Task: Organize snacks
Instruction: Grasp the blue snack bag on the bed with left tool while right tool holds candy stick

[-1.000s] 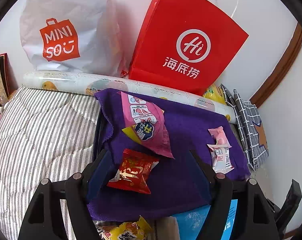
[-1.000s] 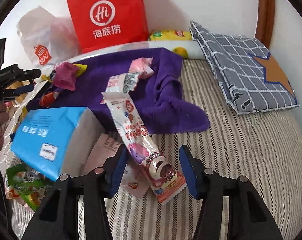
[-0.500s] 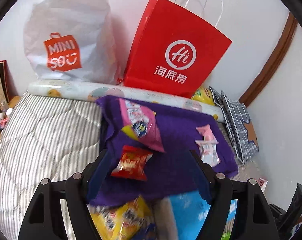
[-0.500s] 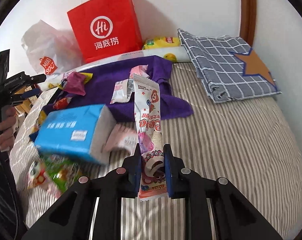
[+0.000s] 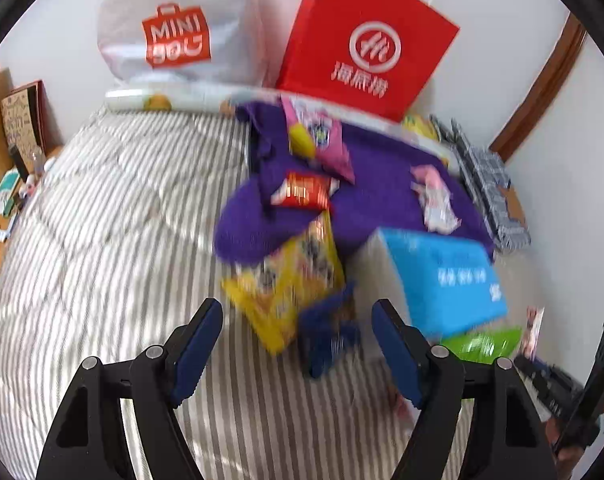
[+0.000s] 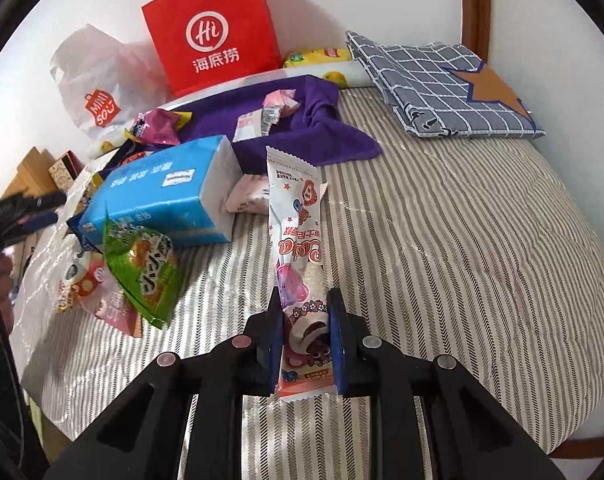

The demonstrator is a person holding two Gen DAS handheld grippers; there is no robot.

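Right gripper (image 6: pixel 303 334) clamped on long snack pack (image 6: pixel 298 240), lifted off striped bedspread (image 6: pixel 441 240); left gripper (image 5: pixel 298 344) open, empty; keep grip near pack's end, carry level, avoid tissue pack (image 6: pixel 158 196).

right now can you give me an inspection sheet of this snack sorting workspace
Surface: striped bedcover, a purple towel spread at its far side.
Job's things: long pink-and-white snack packet clamped at its lower end; green packet, yellow packet and red packet lie loose.
Clutter: blue tissue pack, checked cloth.
Grippers: right gripper shut on the long packet; left gripper open, nothing between its fingers, view blurred.
Cables: nothing seen.
Surroundings: red paper bag and white shopping bag against a white wall.
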